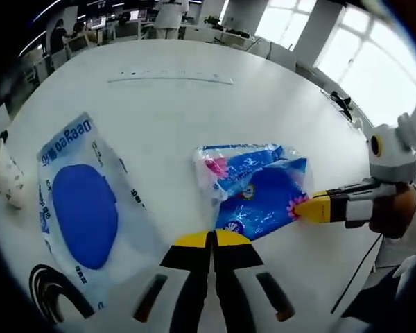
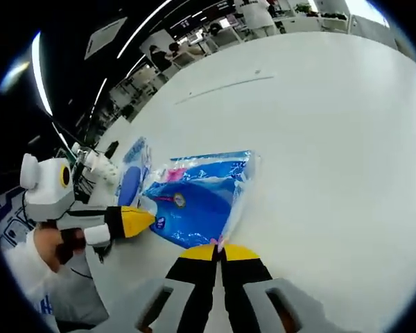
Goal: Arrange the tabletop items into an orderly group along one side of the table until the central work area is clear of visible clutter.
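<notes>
A blue tissue pack [image 1: 258, 191] with pink flowers lies mid-table, its film crinkled. My left gripper [image 1: 211, 237] is shut, its yellow tips pinching the pack's near corner. From the right, my right gripper [image 1: 306, 208] reaches in and is shut on the pack's pink corner. In the right gripper view, that same pack [image 2: 194, 201] sits just beyond my right gripper [image 2: 219, 250], with a bit of pink film between the shut tips. My left gripper [image 2: 144, 219] comes in from the left and meets the pack's other corner. A clear bag with a blue oval [image 1: 80, 208] lies flat to the left.
A white paper cup [image 1: 7, 182] rests at the table's left edge, and a black cable coil [image 1: 50, 291] lies near the bottom left. A thin strip [image 1: 170, 79] lies far across the white table [image 1: 194, 118]. Desks and people stand beyond it.
</notes>
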`<state>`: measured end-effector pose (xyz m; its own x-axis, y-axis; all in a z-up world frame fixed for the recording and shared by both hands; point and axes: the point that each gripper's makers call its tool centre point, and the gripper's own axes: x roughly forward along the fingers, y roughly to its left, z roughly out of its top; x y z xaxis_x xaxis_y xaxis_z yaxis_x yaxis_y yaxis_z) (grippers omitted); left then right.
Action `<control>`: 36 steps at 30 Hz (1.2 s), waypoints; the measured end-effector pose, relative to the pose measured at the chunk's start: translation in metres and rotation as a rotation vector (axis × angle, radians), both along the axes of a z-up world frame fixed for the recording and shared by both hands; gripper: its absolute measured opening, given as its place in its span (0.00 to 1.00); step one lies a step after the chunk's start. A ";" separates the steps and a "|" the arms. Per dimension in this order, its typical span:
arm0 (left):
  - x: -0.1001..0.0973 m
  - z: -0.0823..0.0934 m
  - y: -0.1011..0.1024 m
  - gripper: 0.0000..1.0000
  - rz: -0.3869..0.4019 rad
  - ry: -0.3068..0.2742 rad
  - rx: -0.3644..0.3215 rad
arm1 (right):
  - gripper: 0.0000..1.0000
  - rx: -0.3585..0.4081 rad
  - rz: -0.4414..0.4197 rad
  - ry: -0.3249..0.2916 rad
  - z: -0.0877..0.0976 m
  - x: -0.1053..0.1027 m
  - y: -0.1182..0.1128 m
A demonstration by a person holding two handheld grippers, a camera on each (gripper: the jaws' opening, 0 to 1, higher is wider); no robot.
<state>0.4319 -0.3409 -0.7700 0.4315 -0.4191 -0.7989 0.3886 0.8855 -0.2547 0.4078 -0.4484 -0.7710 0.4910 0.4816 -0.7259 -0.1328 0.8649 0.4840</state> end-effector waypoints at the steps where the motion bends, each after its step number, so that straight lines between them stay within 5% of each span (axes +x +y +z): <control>1: 0.000 0.000 0.000 0.00 0.006 0.000 -0.001 | 0.00 -0.001 -0.004 -0.005 -0.001 0.000 0.000; 26: 0.002 0.001 0.001 0.00 0.021 -0.068 0.013 | 0.00 -0.031 0.027 -0.033 0.003 0.001 0.002; 36: 0.003 0.001 0.000 0.00 0.030 -0.072 0.001 | 0.21 -0.027 0.005 -0.111 0.028 -0.004 -0.007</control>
